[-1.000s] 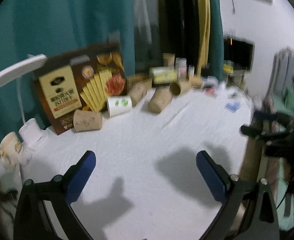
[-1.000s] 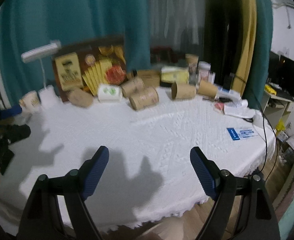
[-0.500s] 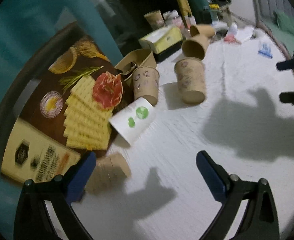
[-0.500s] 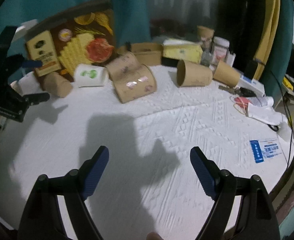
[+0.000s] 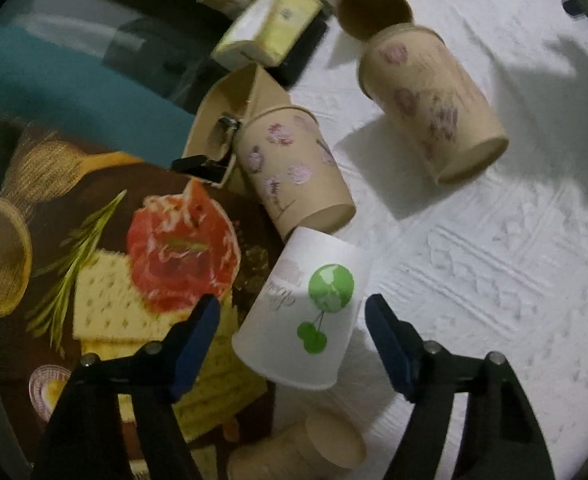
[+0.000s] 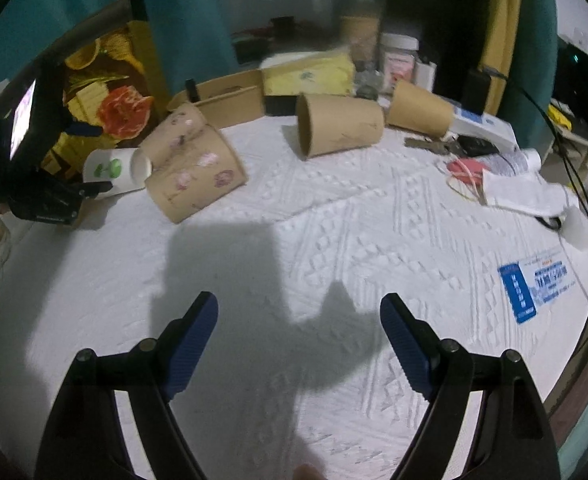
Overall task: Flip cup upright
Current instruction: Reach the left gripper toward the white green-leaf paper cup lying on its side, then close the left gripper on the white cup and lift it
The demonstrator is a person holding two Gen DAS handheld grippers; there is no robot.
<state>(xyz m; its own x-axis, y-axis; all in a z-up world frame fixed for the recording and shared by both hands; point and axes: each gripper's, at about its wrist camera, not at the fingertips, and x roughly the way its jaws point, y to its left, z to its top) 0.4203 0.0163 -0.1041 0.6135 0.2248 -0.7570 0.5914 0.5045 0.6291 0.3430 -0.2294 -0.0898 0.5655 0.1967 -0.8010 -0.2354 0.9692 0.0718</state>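
Note:
A white paper cup with a green print [image 5: 306, 312] lies on its side on the white tablecloth [image 5: 494, 280], its wide rim toward the camera. My left gripper [image 5: 291, 308] has just been closing its jaws. They straddle the cup with a small gap still showing at the left pad [image 5: 197, 332]. The right wrist view shows the same cup [image 6: 111, 168] at the far left, with the left gripper's fingers above and below it. My right gripper [image 6: 298, 312] hovers open over bare cloth with nothing between its fingers.
Two flowered kraft cups [image 5: 294, 164] [image 5: 434, 108] lie just beyond the white cup, and a small brown one [image 5: 314, 452] lies in front of it. A cracker box [image 5: 133, 260] stands to the left. Plain brown cups [image 6: 338, 124], a tissue box [image 6: 310, 72] and papers [image 6: 514, 184] lie farther back.
The left gripper has swung in low over the white cup, rolled, and narrowed its jaws around it. The right gripper has moved a little closer to the table, still open.

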